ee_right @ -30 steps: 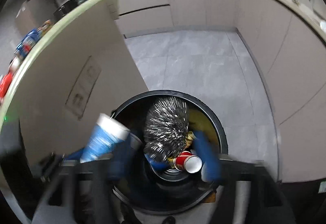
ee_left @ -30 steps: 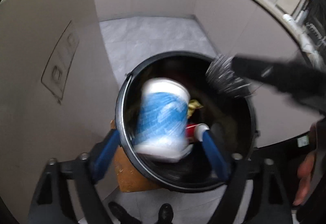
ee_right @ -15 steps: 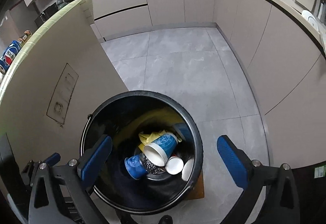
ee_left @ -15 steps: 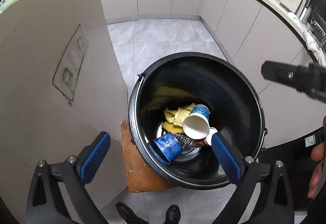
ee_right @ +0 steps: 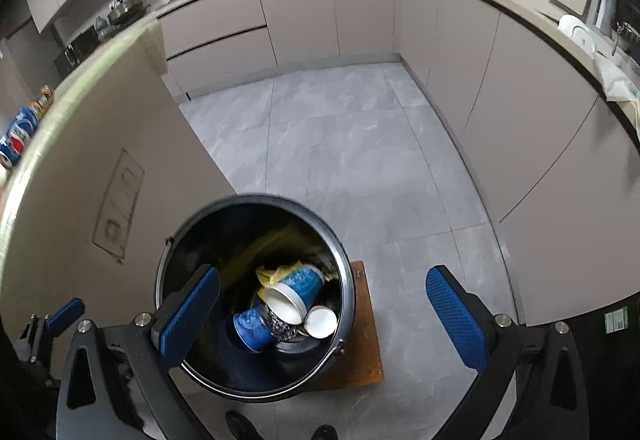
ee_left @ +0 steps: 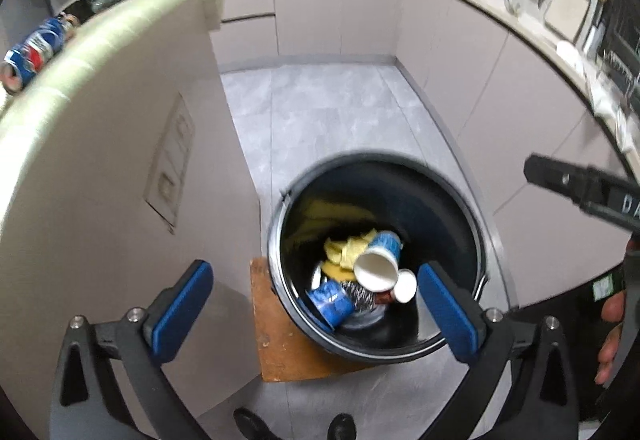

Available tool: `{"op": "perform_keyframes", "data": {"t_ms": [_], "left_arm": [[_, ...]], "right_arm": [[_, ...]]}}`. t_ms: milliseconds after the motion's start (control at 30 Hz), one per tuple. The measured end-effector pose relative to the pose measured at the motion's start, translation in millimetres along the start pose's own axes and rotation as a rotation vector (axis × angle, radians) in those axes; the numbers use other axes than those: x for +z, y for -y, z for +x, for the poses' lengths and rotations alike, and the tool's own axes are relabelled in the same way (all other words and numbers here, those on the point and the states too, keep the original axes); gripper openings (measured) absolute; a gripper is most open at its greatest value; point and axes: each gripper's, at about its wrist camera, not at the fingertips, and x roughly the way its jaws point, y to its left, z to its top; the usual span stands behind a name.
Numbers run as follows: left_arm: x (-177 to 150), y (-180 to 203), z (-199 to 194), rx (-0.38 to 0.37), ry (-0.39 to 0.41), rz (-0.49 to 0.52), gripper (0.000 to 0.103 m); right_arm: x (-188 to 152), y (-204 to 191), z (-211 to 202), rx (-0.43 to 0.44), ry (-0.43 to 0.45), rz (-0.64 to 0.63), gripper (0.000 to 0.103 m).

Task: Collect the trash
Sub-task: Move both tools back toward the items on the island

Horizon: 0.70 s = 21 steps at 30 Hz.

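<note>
Grey stone-look floor tiles (ee_right: 340, 144) underfoot, beige matte cabinet fronts (ee_right: 532, 144) curving round, pale counter edge (ee_left: 100, 40) up at left. Round black plastic trash bucket (ee_left: 476, 240) dead centre, parked on a small brown wooden board (ee_left: 288, 344). Down in its glossy bottom: crumpled yellow plastic wrapper (ee_left: 348, 250), blue-and-white paper cup (ee_left: 378, 262) lying on its side with the white mouth tipped up toward the lens, second blue paper cup (ee_left: 330, 300) squashed below it, shiny metal scouring ball (ee_left: 362, 296) wedged between, small red cup with white inside (ee_left: 402, 286) alongside.

Left gripper (ee_left: 316, 312) spread wide, blue ribbed pads (ee_left: 182, 306) clasping nothing, hanging right over the bucket's near rim. Right gripper (ee_right: 328, 320) likewise agape and empty, bucket sitting toward its left pad.

Judging from that: this load looks delivered. On the counter at far left, blue soda cans (ee_left: 34, 48) lying on their sides, long axes slanting across the countertop, up and left of both tools. Left gripper the nearer one, so likely the next fetch falls to it; thin smooth metal, apt to roll or dent under a hard squeeze.
</note>
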Motion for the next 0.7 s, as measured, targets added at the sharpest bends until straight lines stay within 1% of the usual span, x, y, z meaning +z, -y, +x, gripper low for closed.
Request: {"op": "perform_keyframes", "data": {"t_ms": [167,400,500,600,700], "left_arm": [[16,-11,-33,0.031,0.074,-0.028,0.103],[22,-35,-80,0.048,0.153,-0.087,0.103],[21,-51,-102,0.065,0.197,-0.114,0.103],[17,-75,-118,0.104,0.227,-0.158,0.103],[11,-106,-129,0.153,0.253,-0.215,0.103]], "right_arm": [[19,-11,-32,0.017,0.055,-0.025,0.103],[30,-37,-70,0.042,0.114,-0.067,0.103],[31,-51,-85,0.063,0.154,-0.085,0.103],[29,-70,-98,0.073,0.2,-0.122,0.103],[28,-95,-105,0.106,0.219,-0.157,0.103]]}}
